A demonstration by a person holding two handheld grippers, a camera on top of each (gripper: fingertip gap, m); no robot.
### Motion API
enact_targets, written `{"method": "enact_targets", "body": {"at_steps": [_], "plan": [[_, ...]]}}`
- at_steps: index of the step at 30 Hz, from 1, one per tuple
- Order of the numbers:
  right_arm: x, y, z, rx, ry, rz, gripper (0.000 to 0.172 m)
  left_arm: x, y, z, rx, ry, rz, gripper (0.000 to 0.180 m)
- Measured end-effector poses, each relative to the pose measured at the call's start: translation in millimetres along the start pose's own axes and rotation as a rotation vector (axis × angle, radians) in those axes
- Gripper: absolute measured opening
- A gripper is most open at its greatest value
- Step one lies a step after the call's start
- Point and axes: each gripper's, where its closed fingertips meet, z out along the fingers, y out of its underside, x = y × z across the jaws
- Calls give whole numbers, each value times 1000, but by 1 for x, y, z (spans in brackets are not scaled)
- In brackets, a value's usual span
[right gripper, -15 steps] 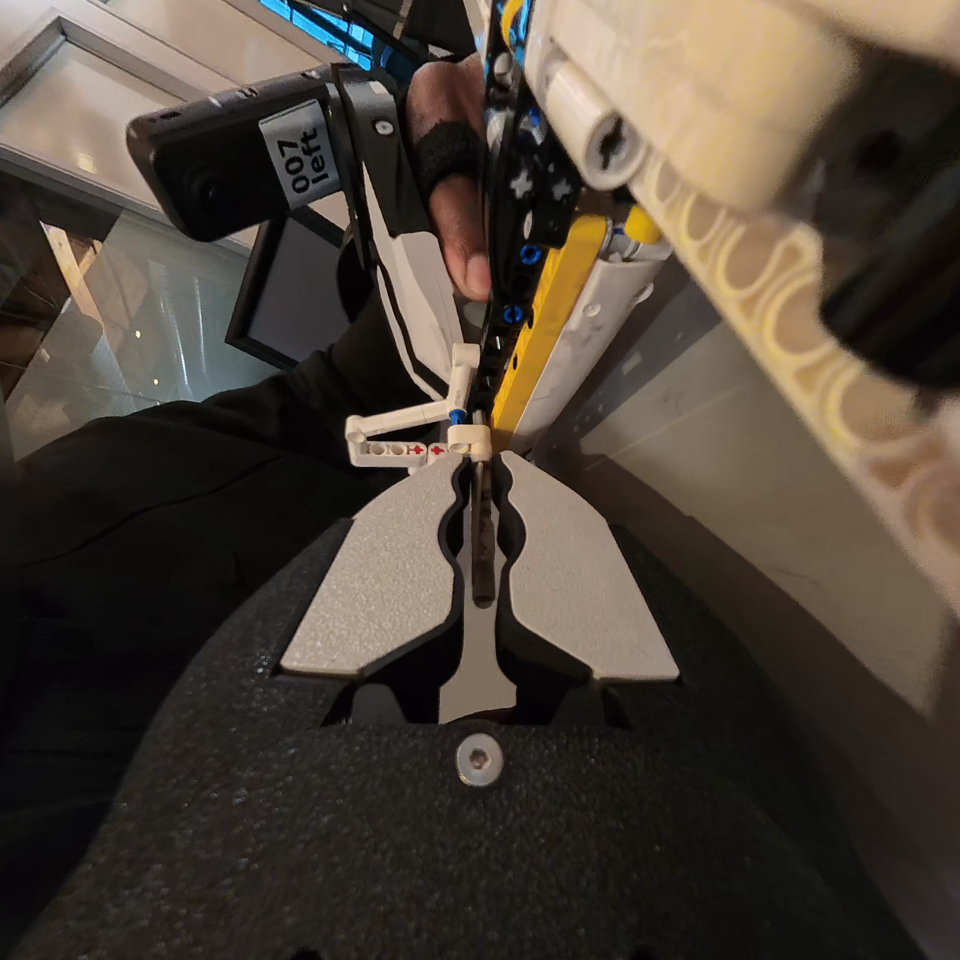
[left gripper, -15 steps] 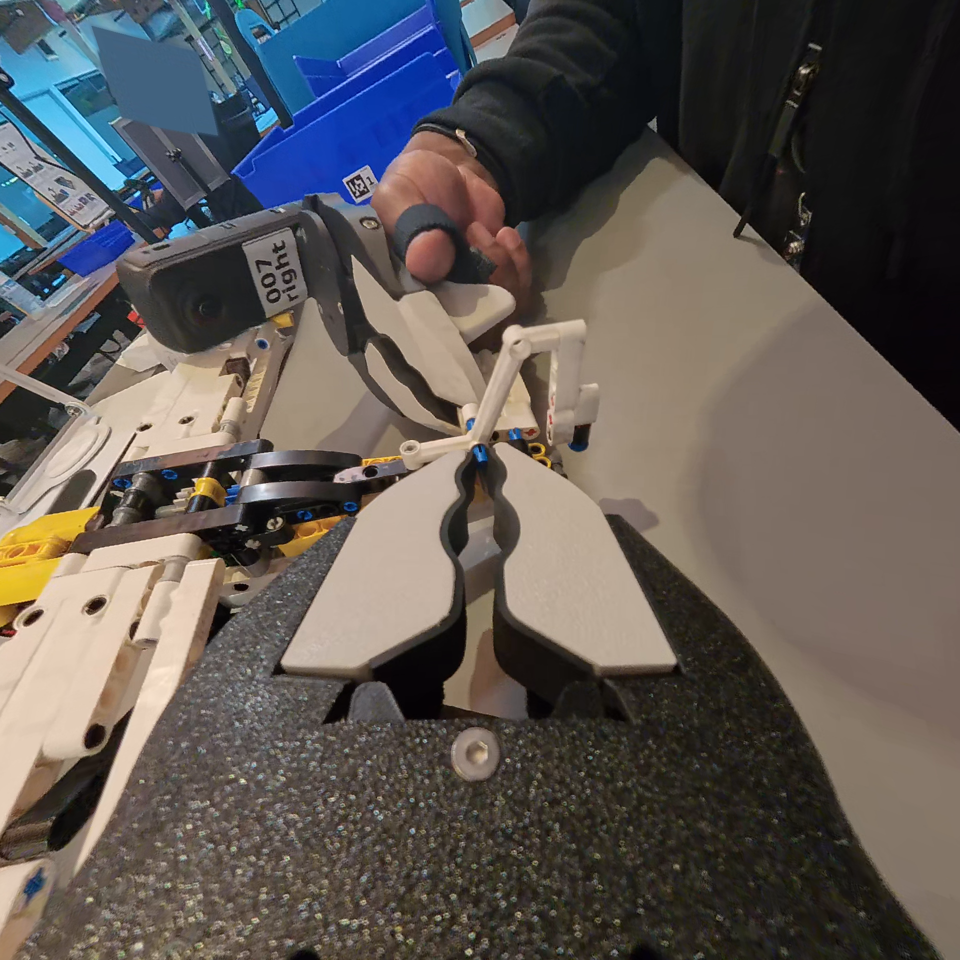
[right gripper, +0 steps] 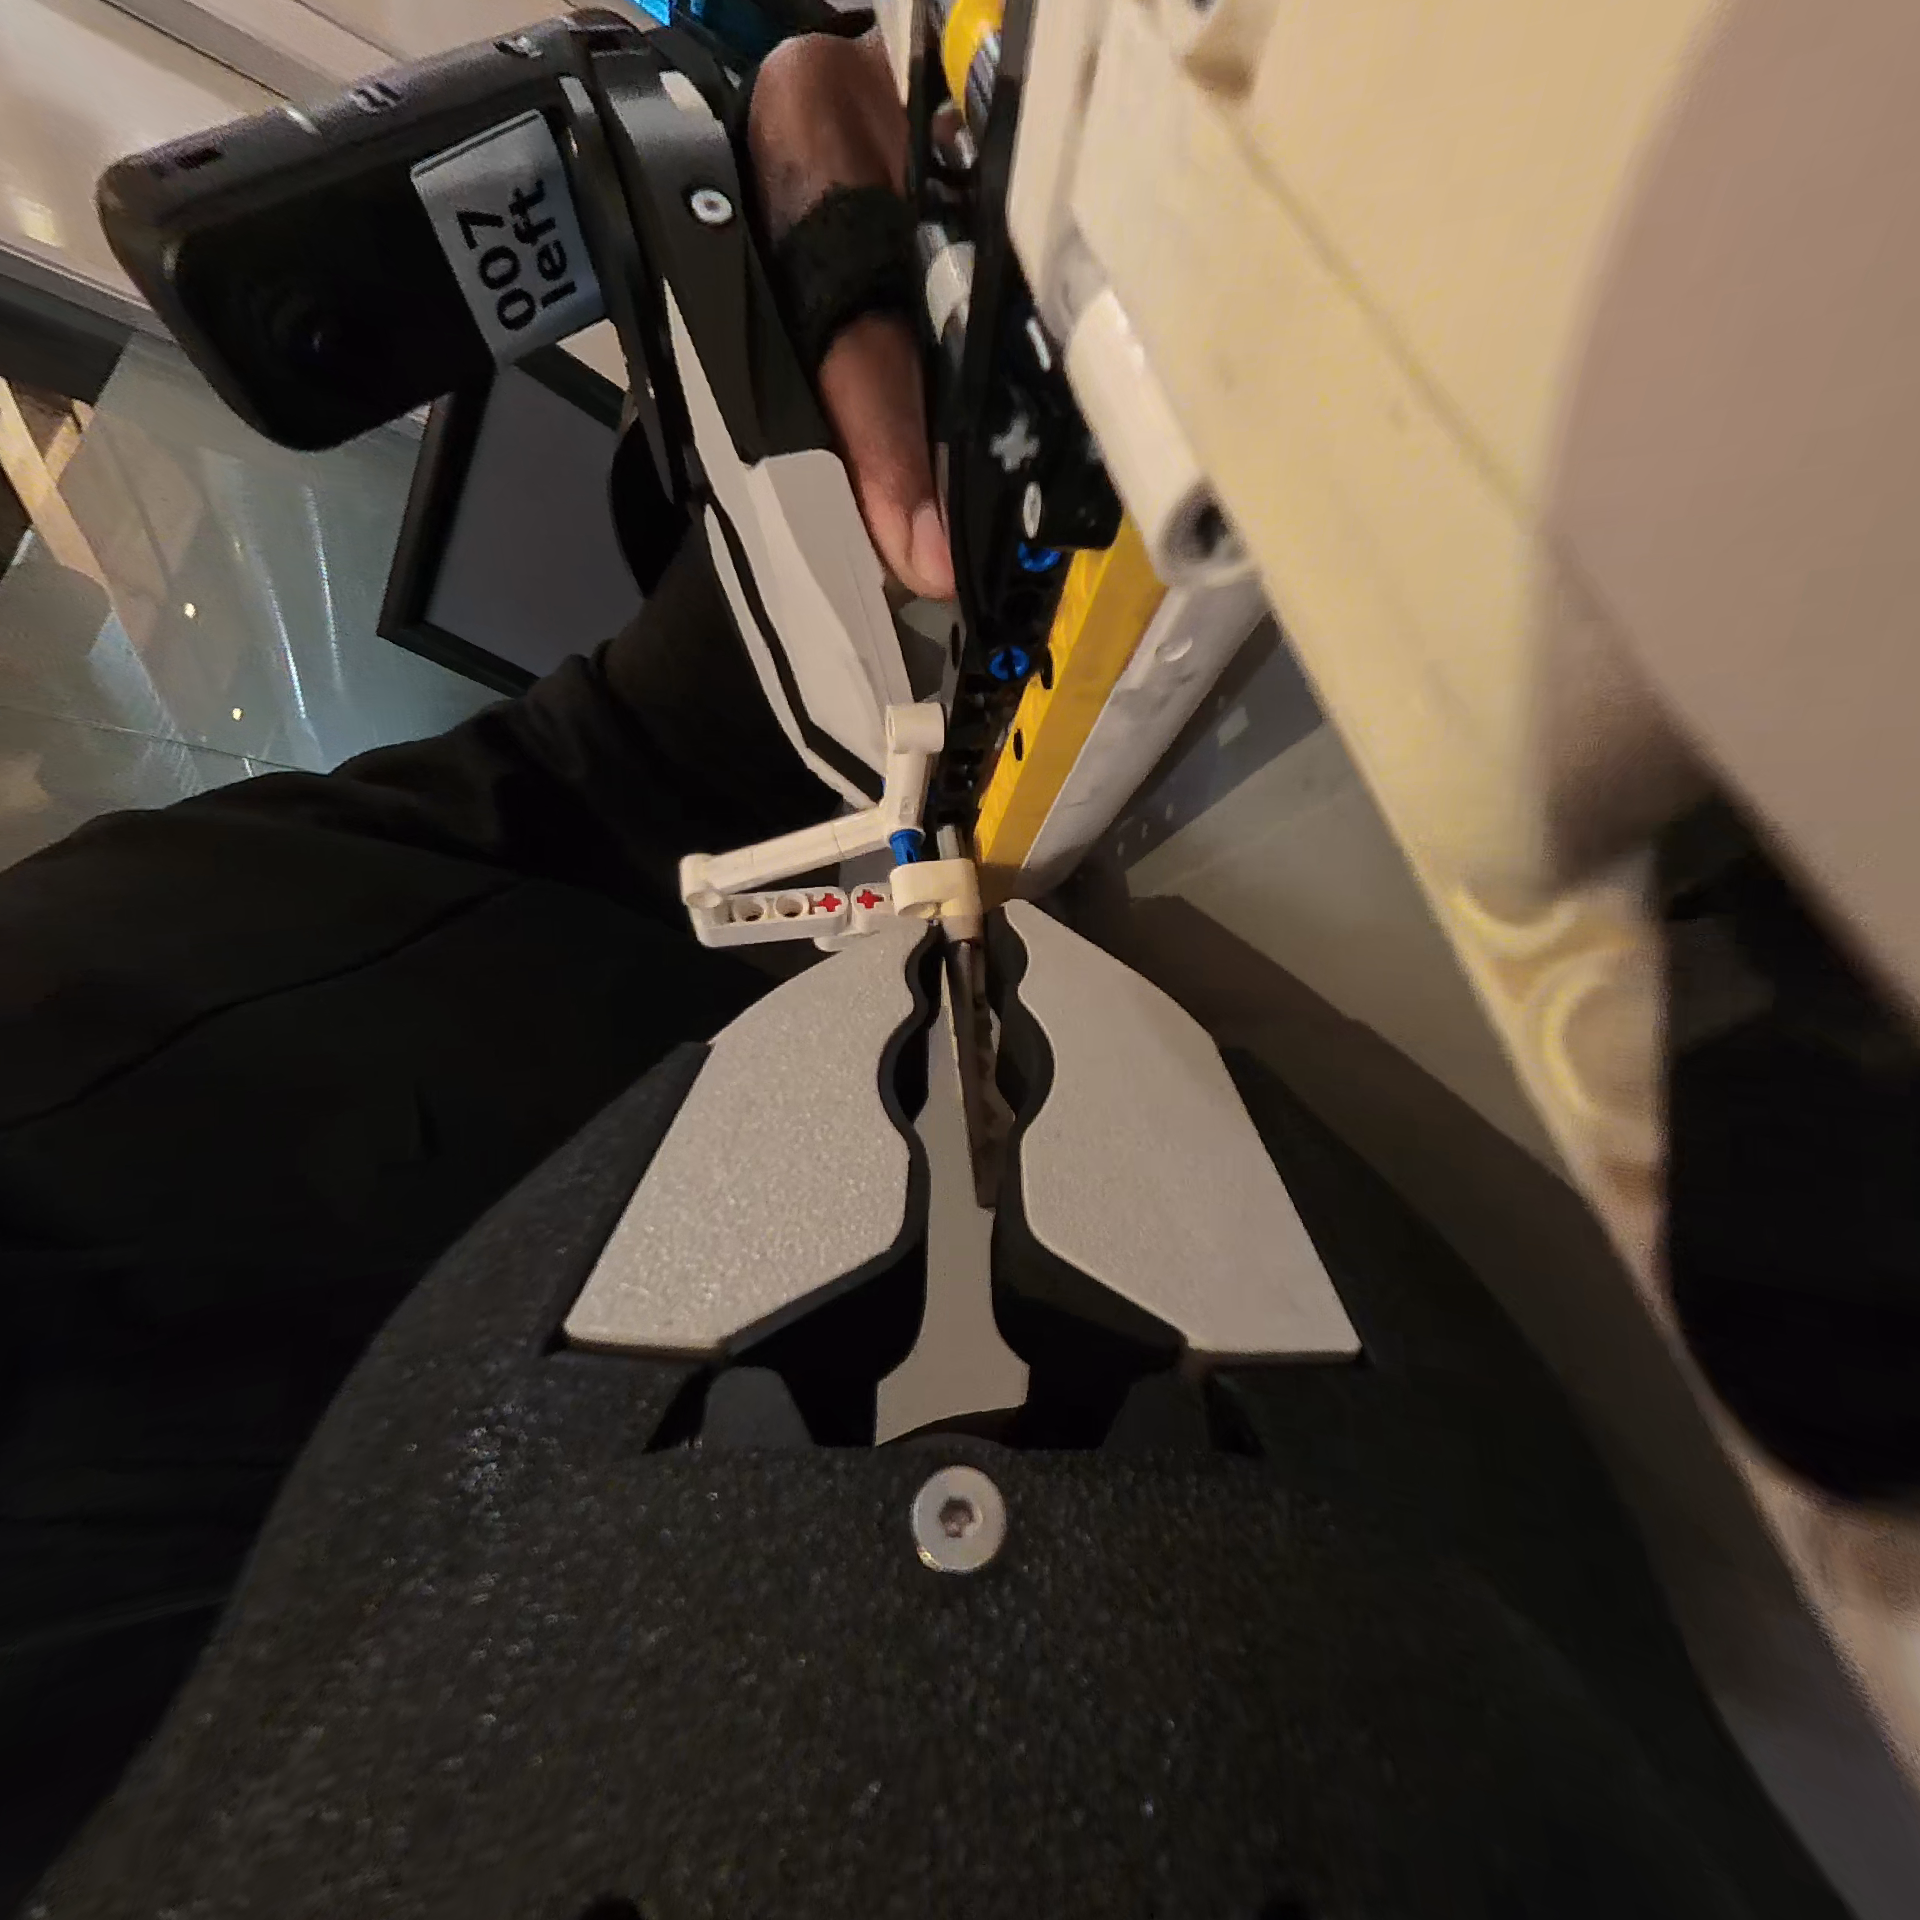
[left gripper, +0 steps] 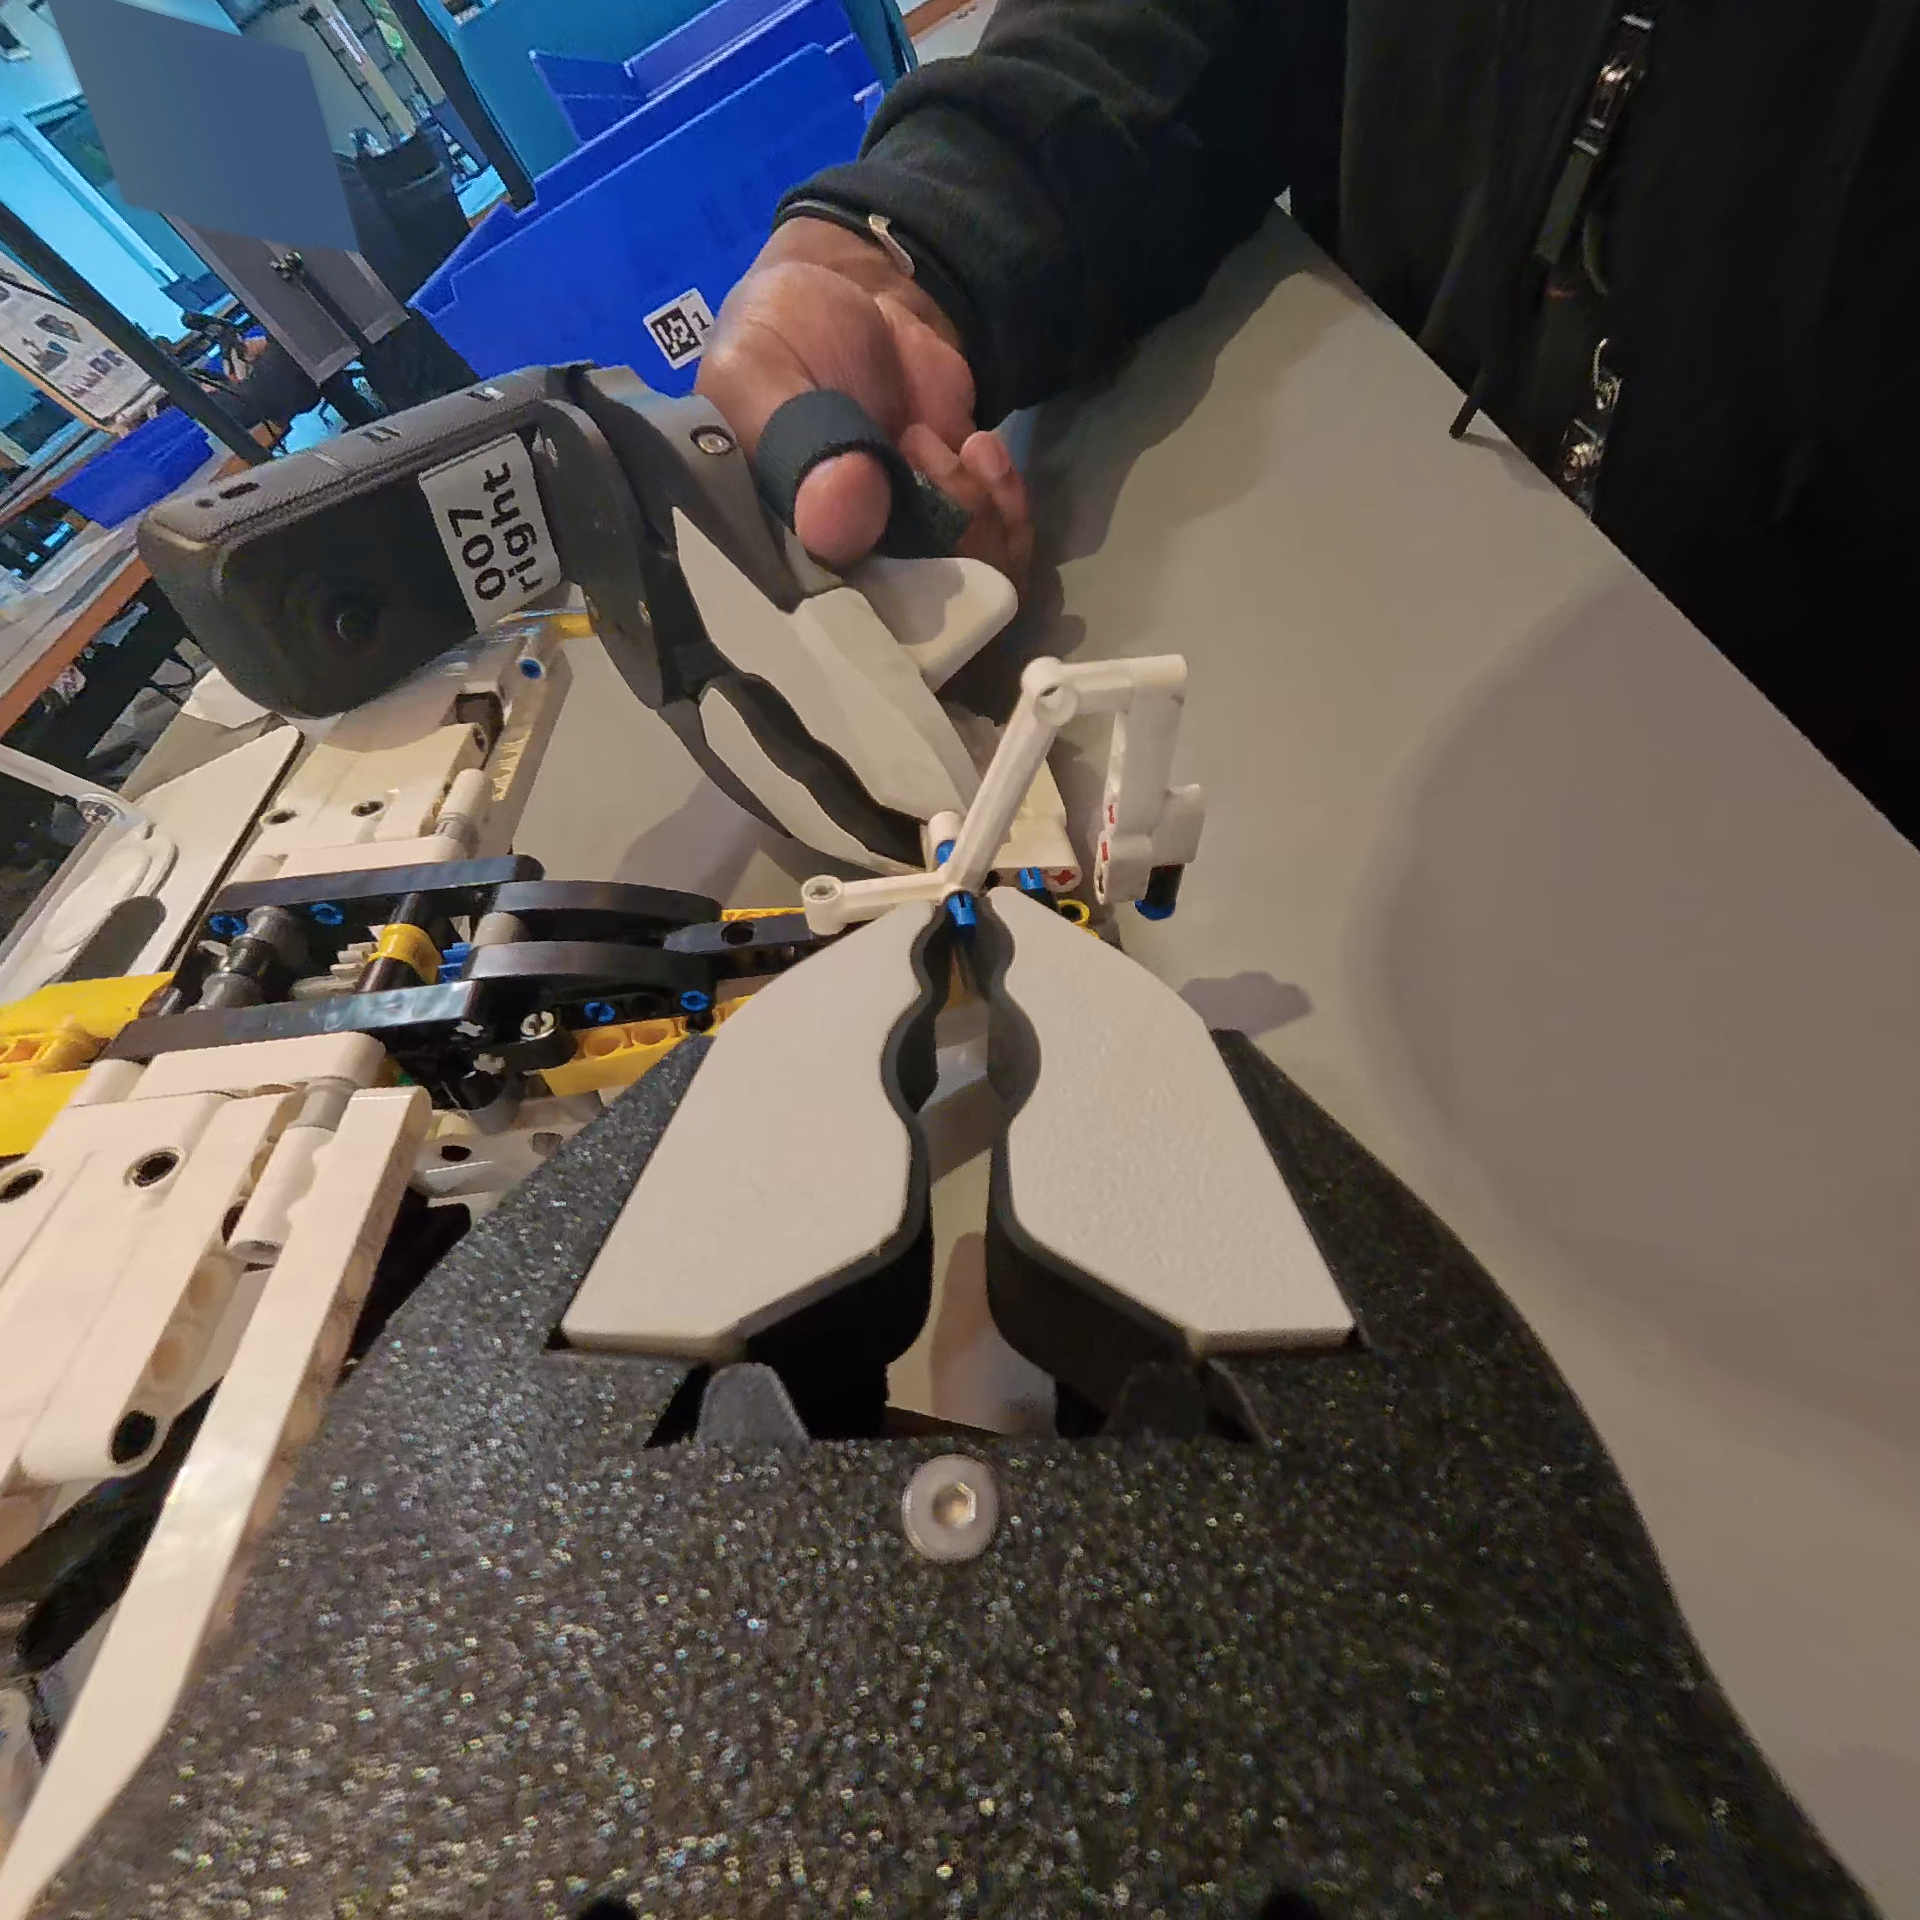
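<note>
The left gripper (left gripper: 961, 920) is pinched nearly closed on a blue pin (left gripper: 958, 914) of the white linkage (left gripper: 1003, 790), whose arm points toward one o'clock. The right gripper (right gripper: 971, 935) clamps a dark axle (right gripper: 979, 1060) running toward twelve; its far end is hidden behind a white connector (right gripper: 935, 888). The toy vehicle (left gripper: 343, 987) lies at nine o'clock on the grey table (left gripper: 1455, 727).

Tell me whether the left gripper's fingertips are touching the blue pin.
Touching. The left wrist view shows the left gripper with its fingertips closed against the blue pin, no gap visible.
</note>
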Motion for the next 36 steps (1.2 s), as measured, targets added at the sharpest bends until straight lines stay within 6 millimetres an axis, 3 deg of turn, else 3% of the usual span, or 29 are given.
{"method": "enact_targets", "body": {"at_steps": [18,33,36], "plan": [[1,-1,0,-29,3,-39,5,-1,0,0,-3,-2,-14,4],[8,-1,-8,31,126,-219,19,-6,3,3,-27,-50,-10,4],[6,-1,-6,27,119,-232,11,-6,3,3,-29,-52,-12,4]]}}
